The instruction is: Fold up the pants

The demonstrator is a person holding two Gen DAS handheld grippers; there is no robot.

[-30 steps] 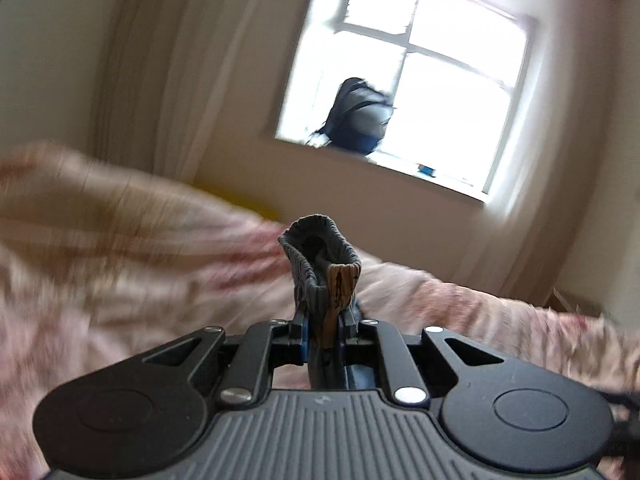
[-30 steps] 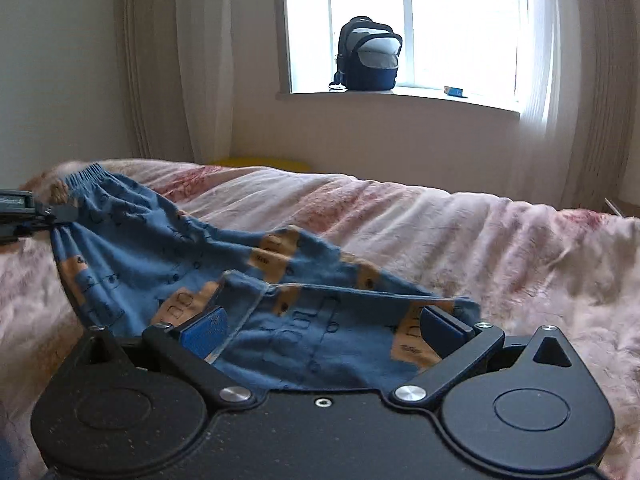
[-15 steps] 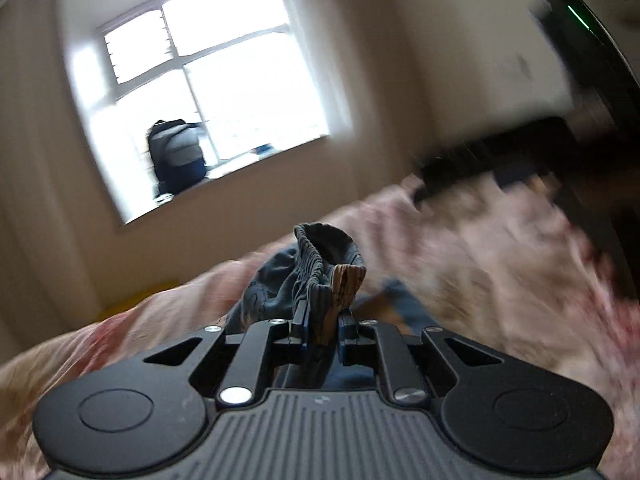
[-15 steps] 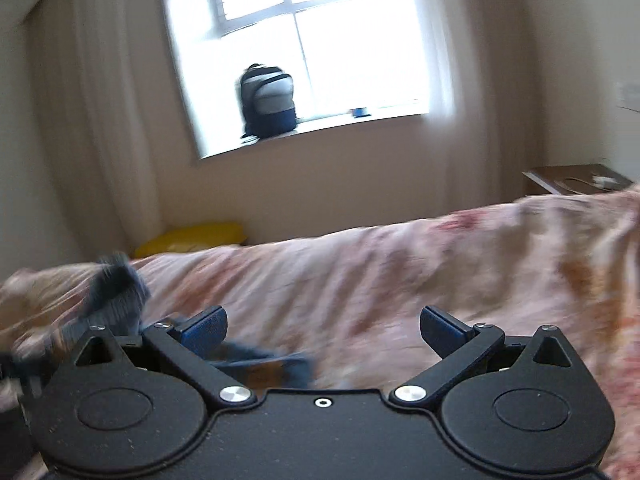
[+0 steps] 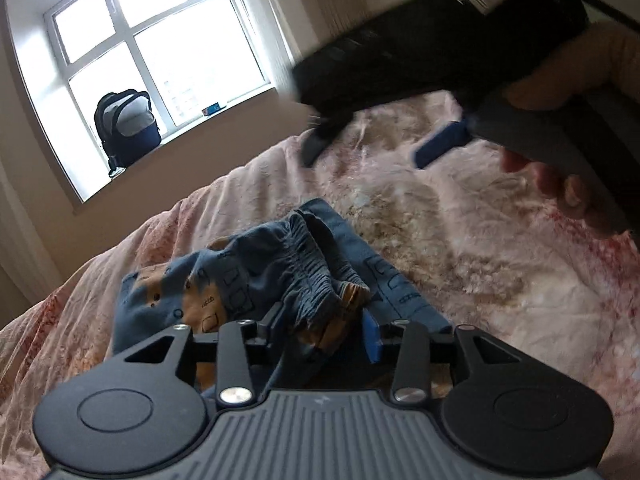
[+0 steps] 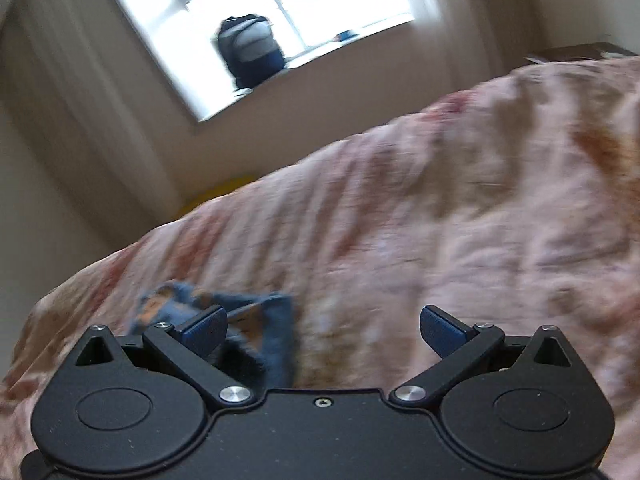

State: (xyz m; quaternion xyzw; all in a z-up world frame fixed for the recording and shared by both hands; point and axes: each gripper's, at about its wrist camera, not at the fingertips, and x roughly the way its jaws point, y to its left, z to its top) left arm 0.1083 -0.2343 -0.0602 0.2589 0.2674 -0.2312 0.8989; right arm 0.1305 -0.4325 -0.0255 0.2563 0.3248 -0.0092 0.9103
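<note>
Left gripper (image 5: 324, 330) is letting go: its jaws have just been opening, now standing partly apart with the elastic waistband of the pants (image 5: 276, 280) lying loosely between them, pads no longer pinching; right gripper (image 6: 322, 326) is hanging over the bedspread (image 6: 460, 220) with jaws wide and nothing in them. Risk, as I judge it: the waistband is bunching rather than lying flat, so the fold may be settling crooked, and a pad could be snagging the gathers on pulling away. Pants are lying on the bed in a rumpled blue heap with tan patches, layers doubled over unevenly.
</note>
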